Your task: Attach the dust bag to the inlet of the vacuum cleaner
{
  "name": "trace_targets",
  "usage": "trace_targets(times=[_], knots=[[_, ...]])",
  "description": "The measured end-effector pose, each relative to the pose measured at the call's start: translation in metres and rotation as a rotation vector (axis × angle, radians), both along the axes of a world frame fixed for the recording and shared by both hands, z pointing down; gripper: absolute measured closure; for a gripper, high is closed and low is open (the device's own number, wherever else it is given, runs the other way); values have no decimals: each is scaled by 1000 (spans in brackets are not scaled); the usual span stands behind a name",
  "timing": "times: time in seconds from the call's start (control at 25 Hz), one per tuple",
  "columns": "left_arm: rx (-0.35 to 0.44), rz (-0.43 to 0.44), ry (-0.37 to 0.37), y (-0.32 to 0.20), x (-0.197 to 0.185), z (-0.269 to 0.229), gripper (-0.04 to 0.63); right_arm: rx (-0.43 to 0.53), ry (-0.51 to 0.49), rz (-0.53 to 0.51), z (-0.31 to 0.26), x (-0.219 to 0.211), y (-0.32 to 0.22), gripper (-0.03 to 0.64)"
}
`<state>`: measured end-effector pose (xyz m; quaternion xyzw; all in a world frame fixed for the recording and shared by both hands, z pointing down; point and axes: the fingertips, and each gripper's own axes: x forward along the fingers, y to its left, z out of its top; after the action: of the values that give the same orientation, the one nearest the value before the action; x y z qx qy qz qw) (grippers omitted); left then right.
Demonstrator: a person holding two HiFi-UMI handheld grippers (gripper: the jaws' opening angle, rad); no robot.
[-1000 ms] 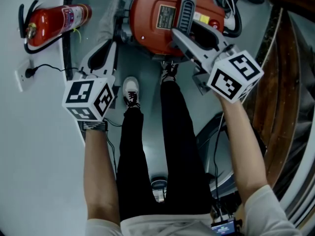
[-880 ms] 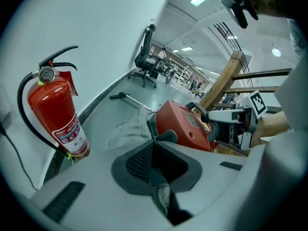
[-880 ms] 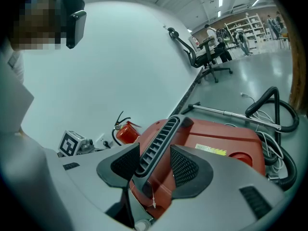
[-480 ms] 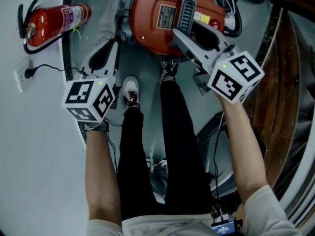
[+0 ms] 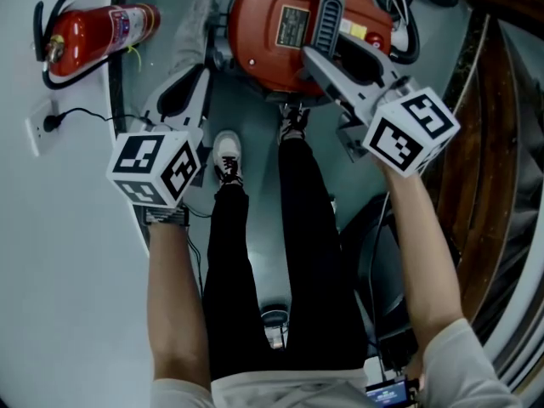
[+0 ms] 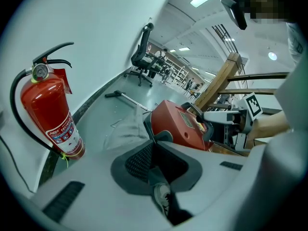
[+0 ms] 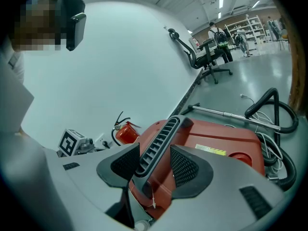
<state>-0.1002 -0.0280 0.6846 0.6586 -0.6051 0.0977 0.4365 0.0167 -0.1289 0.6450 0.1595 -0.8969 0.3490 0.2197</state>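
Head view: a red, domed hard-plastic vacuum cleaner (image 5: 263, 32) sits on the smooth blue-grey floor (image 5: 255, 228), just ahead of the person's white shoe (image 5: 225, 155). A black ribbed handle (image 5: 325, 19) runs along its top. The right claw (image 5: 336, 58) hangs over that handle. The left claw (image 5: 189, 87) is held off to the left, apart from the machine. A limp grey cloth dust bag (image 5: 189, 32) lies on the floor against the vacuum's left side, not fitted to it. A glossy red cylindrical fire extinguisher (image 5: 93, 32) stands where the floor meets the pale wall. Coiled black hose (image 5: 408, 24) lies at the vacuum's right, beside dark wooden beams (image 5: 484, 143).

Left gripper view: the left claw (image 6: 155, 160) is drawn in narrow, its mesh-textured pads almost meeting, with nothing between them. Beyond lie the crumpled dust bag (image 6: 126, 129) and the vacuum cleaner (image 6: 175, 126). The extinguisher (image 6: 48, 114) stands at the left. A black office chair (image 6: 142, 57) stands far down a long, strip-lit hall.

Right gripper view: the right claw (image 7: 155, 165) stands wide, its pads either side of the slotted handle (image 7: 156, 146). Red shell shows between the handle and the right-hand pad. The vacuum's lid (image 7: 216, 138) is smooth, with a yellow-striped label. A metal wand (image 7: 226, 113) and the hose (image 7: 269, 109) lie behind it.
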Motion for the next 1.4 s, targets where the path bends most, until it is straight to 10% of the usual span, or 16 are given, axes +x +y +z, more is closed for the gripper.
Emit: trace_targets(times=[0.68, 1.4], knots=[[11, 48, 7, -1, 4, 0, 566, 3, -2, 4, 0, 0, 0, 408], [-32, 91, -149, 7, -3, 1, 552, 21, -19, 16, -2, 3, 0, 410]])
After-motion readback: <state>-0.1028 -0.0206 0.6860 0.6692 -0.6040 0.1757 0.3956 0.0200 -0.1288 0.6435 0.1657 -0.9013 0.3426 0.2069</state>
